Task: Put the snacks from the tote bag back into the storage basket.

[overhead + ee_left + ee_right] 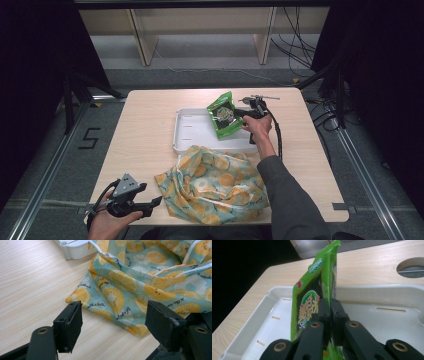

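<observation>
Your right gripper (239,113) pinches the green snack packet (223,115) above the white tray (192,131).
Your left gripper (156,201) rests jaws apart beside the fruit-print cloth bag (215,182) on the bench (145,130).

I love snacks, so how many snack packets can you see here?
1. The green snack packet is clamped upright in the right gripper, held above the white tray. More could be hidden under or inside the citrus-print cloth at the table's near edge.
</observation>
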The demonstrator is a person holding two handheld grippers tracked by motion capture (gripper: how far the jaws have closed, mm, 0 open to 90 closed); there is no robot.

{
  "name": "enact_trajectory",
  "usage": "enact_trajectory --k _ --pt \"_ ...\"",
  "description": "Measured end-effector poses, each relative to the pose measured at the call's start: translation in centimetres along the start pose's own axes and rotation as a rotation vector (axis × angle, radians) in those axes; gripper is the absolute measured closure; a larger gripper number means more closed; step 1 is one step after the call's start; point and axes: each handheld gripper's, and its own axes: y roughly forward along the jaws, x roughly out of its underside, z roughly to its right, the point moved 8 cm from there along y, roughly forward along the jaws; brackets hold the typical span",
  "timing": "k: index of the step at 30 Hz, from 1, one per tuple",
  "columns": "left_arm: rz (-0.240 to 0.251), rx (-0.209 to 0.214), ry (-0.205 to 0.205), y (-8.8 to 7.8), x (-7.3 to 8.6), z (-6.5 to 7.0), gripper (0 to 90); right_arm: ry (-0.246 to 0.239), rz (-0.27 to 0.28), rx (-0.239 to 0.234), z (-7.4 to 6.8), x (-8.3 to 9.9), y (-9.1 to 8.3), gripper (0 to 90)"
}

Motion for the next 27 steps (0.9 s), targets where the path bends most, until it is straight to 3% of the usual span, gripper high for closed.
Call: enact_trajectory --k 1,4,7,9,17,18,19,20,21,22,23,24,27 --pt "0.005 -0.009 0.002 0.0 0.0 -0.1 29.1 0.026 -0.013 -0.006 -0.2 0.2 0.1 88.9" --pt "-0.002 -0.005 0.002 0.0 0.0 -0.1 29.1 0.012 -0.013 0.012 0.1 0.3 0.3 88.7" --pt "-0.011 0.007 0.029 -0.2 0.0 -0.1 29.1 0.017 -0.006 0.024 0.1 0.3 0.4 88.7" --pt "-0.013 0.005 0.027 -0.1 0.0 -0.1 29.0 0.037 -0.012 0.021 0.0 0.4 0.5 88.7" --pt "-0.020 0.008 0.031 -0.2 0.1 0.0 29.0 0.025 -0.038 0.053 0.2 0.9 0.7 87.5" --pt "-0.019 0.006 0.029 -0.2 0.1 0.0 29.0 0.050 -0.047 0.042 0.0 1.1 0.7 87.2" --pt "-0.015 0.005 0.030 -0.2 0.1 0.0 29.0 0.028 -0.035 0.059 0.4 1.1 0.9 87.3" --pt "-0.015 0.005 0.030 -0.2 0.1 0.0 29.0 0.055 -0.045 0.050 0.3 1.3 0.9 87.5" --pt "-0.008 0.003 0.032 -0.1 0.0 0.0 29.0 0.046 -0.040 0.050 0.5 1.4 1.0 87.6" --pt "-0.010 0.007 0.035 -0.1 0.0 0.0 29.0 -0.018 -0.028 0.050 1.0 1.3 1.1 87.6" --pt "-0.010 0.007 0.035 -0.1 0.0 0.0 29.0 -0.018 -0.028 0.050 1.0 1.3 1.1 87.6" --pt "-0.020 0.011 0.031 -0.2 0.1 0.0 29.0 0.035 -0.054 0.052 1.0 1.7 0.9 87.6" --pt "-0.012 0.009 0.029 -0.1 0.1 0.0 28.7 0.023 -0.054 0.073 1.4 1.8 1.0 88.1"
